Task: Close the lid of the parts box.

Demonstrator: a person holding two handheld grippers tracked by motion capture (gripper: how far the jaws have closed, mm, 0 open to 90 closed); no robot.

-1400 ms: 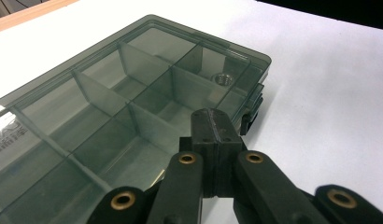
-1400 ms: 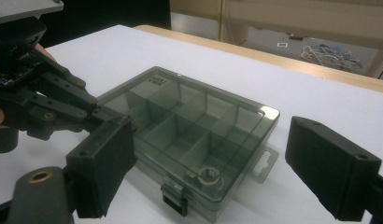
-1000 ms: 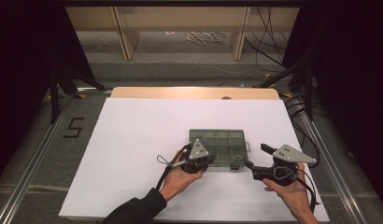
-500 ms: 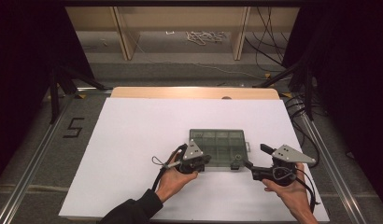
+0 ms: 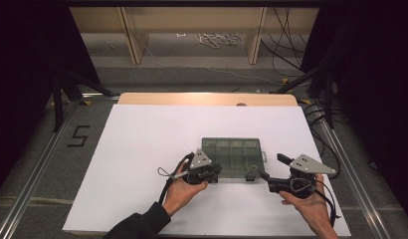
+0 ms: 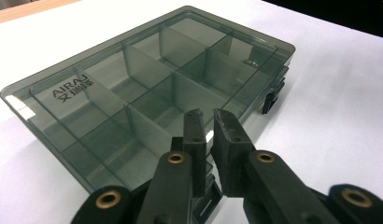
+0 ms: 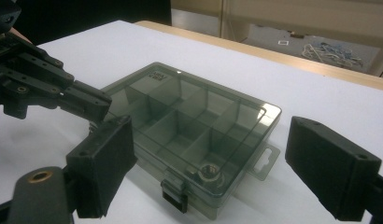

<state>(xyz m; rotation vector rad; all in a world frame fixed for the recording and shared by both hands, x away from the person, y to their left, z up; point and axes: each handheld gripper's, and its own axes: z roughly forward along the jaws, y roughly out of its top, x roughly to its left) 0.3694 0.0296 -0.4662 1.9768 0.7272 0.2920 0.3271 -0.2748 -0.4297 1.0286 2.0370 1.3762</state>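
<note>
The smoky compartment box (image 5: 234,157) lies lid-shut near the tabletop (image 5: 142,149) front, long axis 9-to-3; the left gripper (image 6: 209,122), nearly shut, sits at its front-left latch (nearer), the right gripper (image 7: 208,158) wide at 4 o'clock.

Organiser box (image 6: 147,88) — its near front edge and one latch are hidden behind the left claw (image 6: 208,140), so contact there cannot be judged. Small metal part (image 7: 209,171) in a corner compartment — blurred through the tinted lid. Right claw (image 7: 227,168) — both arms cut off by the lower frame edge.
</note>
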